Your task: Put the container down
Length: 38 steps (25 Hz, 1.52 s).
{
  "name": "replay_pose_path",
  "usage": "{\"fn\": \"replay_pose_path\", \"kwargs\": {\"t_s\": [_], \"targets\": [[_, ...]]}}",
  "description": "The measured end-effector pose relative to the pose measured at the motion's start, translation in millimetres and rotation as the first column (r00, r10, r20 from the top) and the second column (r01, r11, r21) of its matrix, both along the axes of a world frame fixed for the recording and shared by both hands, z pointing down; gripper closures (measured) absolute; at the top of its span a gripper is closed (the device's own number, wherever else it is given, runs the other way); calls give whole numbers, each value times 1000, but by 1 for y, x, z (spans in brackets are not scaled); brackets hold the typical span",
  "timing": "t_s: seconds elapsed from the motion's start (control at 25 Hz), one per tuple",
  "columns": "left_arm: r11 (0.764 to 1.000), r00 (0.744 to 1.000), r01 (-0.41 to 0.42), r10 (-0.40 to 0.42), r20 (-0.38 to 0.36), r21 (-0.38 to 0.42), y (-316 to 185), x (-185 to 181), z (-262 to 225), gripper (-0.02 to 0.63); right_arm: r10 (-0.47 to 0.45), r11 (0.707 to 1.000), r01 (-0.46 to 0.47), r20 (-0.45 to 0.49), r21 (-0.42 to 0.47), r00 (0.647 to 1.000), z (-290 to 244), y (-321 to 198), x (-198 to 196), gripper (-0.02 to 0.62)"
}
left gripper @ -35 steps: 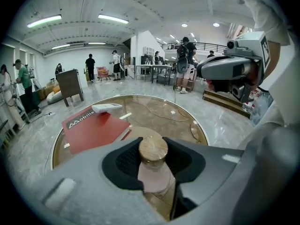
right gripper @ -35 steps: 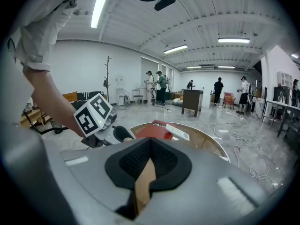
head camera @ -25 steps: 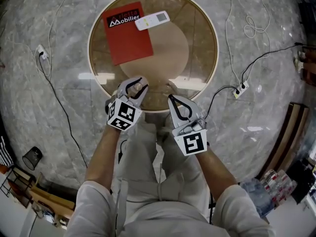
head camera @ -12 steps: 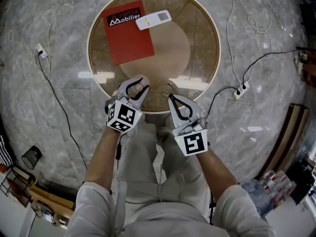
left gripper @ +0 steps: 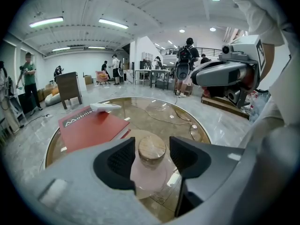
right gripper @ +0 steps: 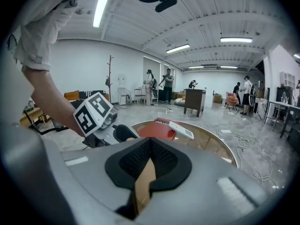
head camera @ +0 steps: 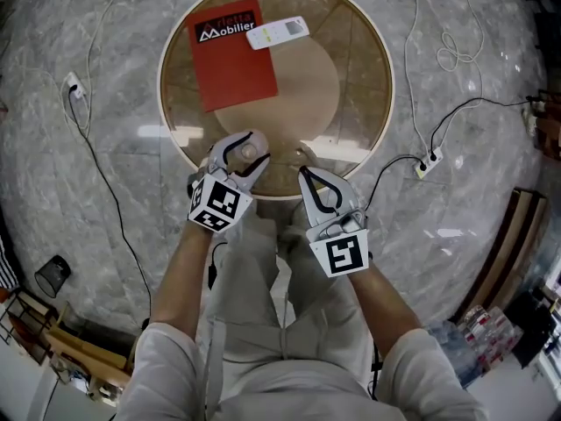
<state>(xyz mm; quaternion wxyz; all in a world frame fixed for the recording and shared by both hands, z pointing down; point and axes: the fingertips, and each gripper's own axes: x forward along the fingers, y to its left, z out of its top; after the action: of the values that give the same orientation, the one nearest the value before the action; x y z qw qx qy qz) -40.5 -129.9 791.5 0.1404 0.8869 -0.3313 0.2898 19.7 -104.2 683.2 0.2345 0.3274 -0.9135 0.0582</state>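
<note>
- Left hand-held gripper (head camera: 245, 150) jaws, closer around the container (left gripper: 149, 172) a second ago, are opening; both pads now stand clear of it, so the hold is released
- Container stands upright on the counter (head camera: 359, 103) between those jaws; pink body, cork-like lid; as I judge it, the put-down is done and only backing away remains
- Right hand-held gripper (right gripper: 150, 149) sits just right of the left one; jaws pressed together, apparently holding nothing
- Ahead of the left hand-held gripper lies a red book (head camera: 232, 60); white letters on its black band read "Mobilier"; the line above is too small to read; the remote (head camera: 277, 33) on it shows no legible print
</note>
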Motion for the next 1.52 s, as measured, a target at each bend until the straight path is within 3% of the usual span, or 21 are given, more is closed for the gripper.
{"fn": "replay_pose_path", "kwargs": {"t_s": [0.84,1.04,1.2,1.52], "targets": [[995,996,91,-91,6,49,44,-52,-68,388,-31,999,31,-9,29,999,-53,37,-19,589],[992,995,103,-103,5,70,52,-57,-84,465,-23,999,23,-2,28,1000,-62,43,-19,589],[988,993,121,-121,-2,101,55,-62,-100,600,-18,999,18,-1,28,1000,-69,44,-18,589],[988,993,117,-118,1,100,60,-68,-107,601,-20,999,20,-11,25,1000,-72,49,-22,591]]}}
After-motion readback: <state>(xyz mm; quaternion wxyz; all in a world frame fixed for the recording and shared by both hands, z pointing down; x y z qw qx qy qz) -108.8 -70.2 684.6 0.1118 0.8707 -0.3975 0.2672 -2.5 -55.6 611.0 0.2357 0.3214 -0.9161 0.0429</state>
